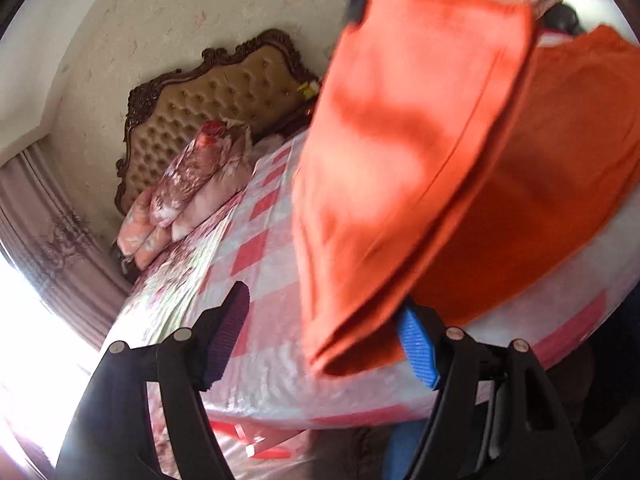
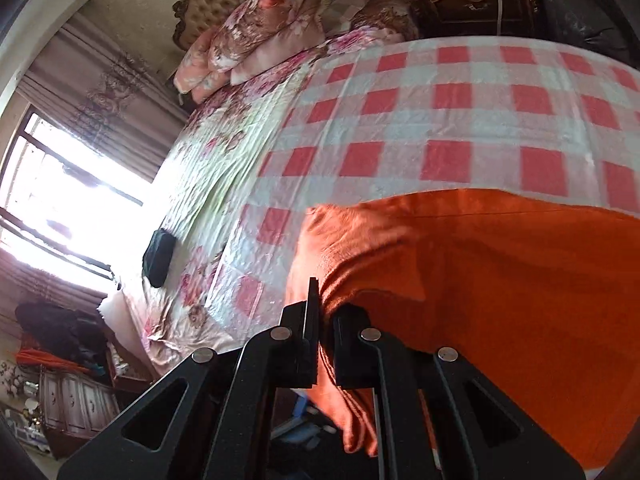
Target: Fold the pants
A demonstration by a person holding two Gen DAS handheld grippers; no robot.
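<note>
The orange pants (image 1: 420, 152) hang blurred in the air over the checked bedcover (image 1: 256, 248) in the left wrist view, one leg drooping in front of the rest. My left gripper (image 1: 324, 340) is open; the cloth's lower edge hangs just by its right blue pad (image 1: 416, 348), not pinched. In the right wrist view the pants (image 2: 500, 272) lie spread on the bed, and my right gripper (image 2: 326, 316) is shut on their near edge at the bed's front.
Floral pillows (image 1: 188, 184) are stacked by the tufted headboard (image 1: 216, 100). A black object (image 2: 158, 258) lies near the bed's window side. A dark wooden cabinet (image 2: 468, 0) stands behind the bed. The bright window (image 2: 60, 200) is to the left.
</note>
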